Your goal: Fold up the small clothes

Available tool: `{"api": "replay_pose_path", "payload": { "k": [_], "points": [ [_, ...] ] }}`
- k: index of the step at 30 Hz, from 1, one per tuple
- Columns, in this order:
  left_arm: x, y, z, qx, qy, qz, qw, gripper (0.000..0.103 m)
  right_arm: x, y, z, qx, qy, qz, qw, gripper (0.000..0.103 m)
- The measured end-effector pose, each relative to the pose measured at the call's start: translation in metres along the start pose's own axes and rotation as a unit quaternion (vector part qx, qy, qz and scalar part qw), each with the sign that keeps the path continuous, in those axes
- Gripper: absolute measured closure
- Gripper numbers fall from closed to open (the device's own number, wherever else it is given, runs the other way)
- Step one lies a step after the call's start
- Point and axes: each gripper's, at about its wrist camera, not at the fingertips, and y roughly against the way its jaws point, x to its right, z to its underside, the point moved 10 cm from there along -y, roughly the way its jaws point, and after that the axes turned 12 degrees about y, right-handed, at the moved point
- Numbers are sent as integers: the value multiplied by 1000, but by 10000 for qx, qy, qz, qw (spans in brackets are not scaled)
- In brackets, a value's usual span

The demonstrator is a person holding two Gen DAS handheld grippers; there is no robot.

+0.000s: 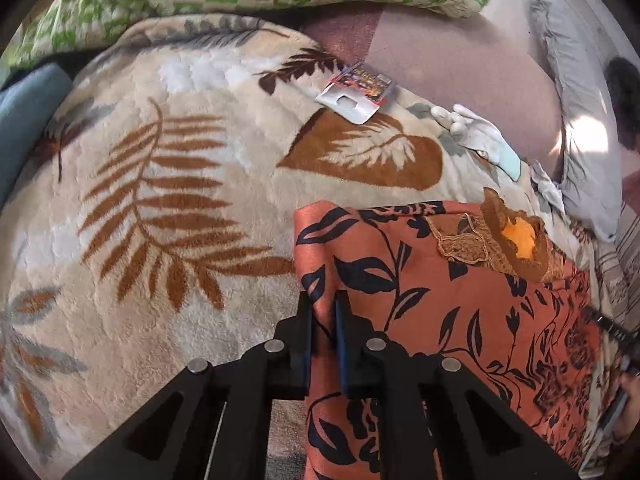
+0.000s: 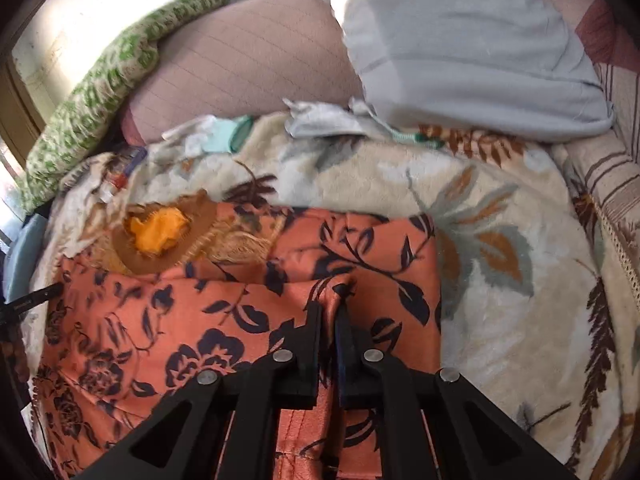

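Left gripper point(image 1: 324, 300) clamped on the orange garment point(image 1: 440, 280), pinching its edge. Right gripper point(image 2: 329, 310) clamped on it too. Spread over a leafy blanket point(image 1: 160, 200).

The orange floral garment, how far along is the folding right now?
Done: the orange floral garment lies spread on the leaf-print blanket, its collar at the far end. In hand: the left tongs pinch its left edge and the right tongs grip a raised ridge near its right edge. Left: no finished fold shows yet, and the small white clothes beyond look untouched.
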Motion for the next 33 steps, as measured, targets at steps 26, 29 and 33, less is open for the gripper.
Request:
{"api": "replay_pose_path", "payload": {
  "k": [26, 29, 33],
  "points": [
    [5, 82, 67, 152, -619, 126, 9979, 59, -71, 69, 43, 573, -584, -1926, 9779, 22],
    [12, 55, 96, -126, -1185, -305, 9924, 47, -54, 12, 68, -149, -1118, -1990, 9735, 19],
    [-17, 50, 94, -61, -504, -879, 9948, 39, -45, 56, 55, 247, -1531, -1936, 9687, 19]
  ]
}}
